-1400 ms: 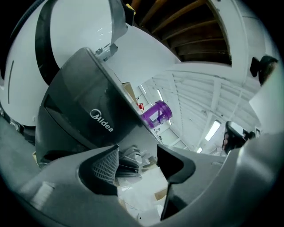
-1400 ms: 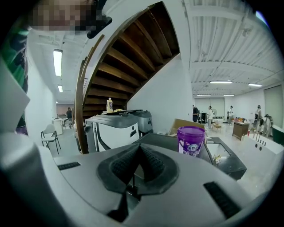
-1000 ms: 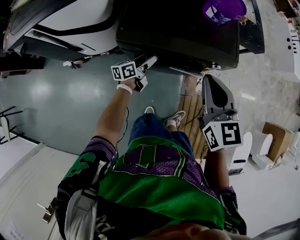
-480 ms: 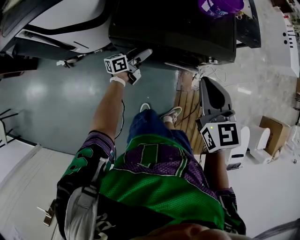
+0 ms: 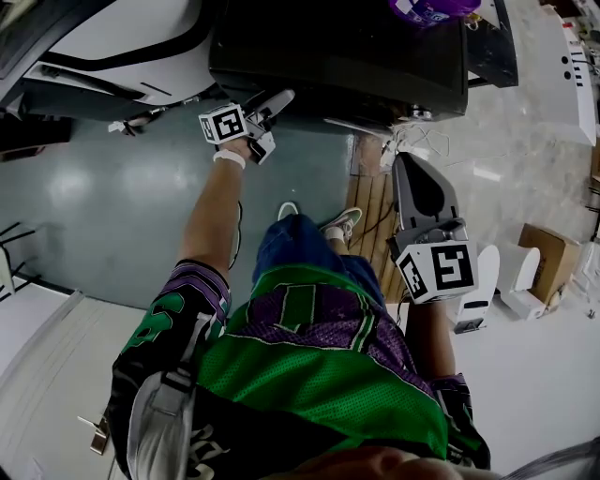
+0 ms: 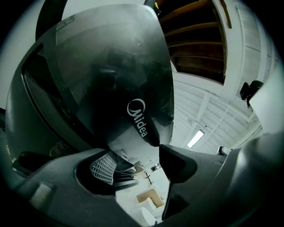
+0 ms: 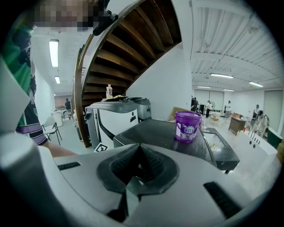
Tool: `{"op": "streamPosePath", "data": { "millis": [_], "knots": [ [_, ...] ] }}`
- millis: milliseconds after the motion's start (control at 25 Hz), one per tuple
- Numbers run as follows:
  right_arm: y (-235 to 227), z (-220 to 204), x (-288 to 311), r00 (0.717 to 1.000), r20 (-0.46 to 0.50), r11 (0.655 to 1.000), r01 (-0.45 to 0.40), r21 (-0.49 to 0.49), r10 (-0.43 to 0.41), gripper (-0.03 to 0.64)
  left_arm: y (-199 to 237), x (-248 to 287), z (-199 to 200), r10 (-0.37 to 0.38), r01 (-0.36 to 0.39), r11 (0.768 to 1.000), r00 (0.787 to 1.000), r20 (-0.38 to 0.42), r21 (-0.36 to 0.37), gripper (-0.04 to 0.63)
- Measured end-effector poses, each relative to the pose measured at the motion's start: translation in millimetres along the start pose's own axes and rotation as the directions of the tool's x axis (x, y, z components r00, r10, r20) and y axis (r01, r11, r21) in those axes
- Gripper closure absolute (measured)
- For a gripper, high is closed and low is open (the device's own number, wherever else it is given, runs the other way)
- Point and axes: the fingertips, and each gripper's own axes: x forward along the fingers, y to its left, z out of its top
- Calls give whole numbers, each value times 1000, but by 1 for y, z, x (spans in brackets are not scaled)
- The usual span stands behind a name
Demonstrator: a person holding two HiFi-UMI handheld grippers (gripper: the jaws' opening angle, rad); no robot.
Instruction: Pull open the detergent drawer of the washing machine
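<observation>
The black washing machine [image 5: 356, 56] stands at the top of the head view. My left gripper [image 5: 275, 103] reaches level to the left end of its front edge. In the left gripper view a glossy dark panel with a Midea logo [image 6: 137, 119] fills the upper part, and its rounded corner ends just beyond my left gripper [image 6: 143, 158]. The jaws stand apart, with the bright room showing between them and no pad pressing on the panel. I cannot tell the drawer apart from the panel. My right gripper [image 5: 406, 164] hangs to the right, short of the machine, and is shut on nothing [image 7: 138, 153].
A purple tub [image 5: 433, 9] [image 7: 187, 126] stands on the machine's top [image 7: 155, 131]. Left of it is a white and black appliance [image 5: 112, 37]. A wooden pallet [image 5: 370, 206] lies under the machine's front by my feet. Cables and a cardboard box [image 5: 544, 253] are on the floor at right.
The whole head view has shifted a little up and left. My left gripper stays at the machine's front edge, turned slightly. My right gripper has sunk a little.
</observation>
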Motion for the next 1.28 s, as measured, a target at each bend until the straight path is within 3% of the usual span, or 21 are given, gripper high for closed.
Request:
{"op": "streamPosePath", "data": {
  "millis": [1280],
  "knots": [
    [10,-9,-11,1000,10,1000,-19,25,19,617,-16,-26,-30,36,-36,999,998,-42,-3,312]
  ]
}}
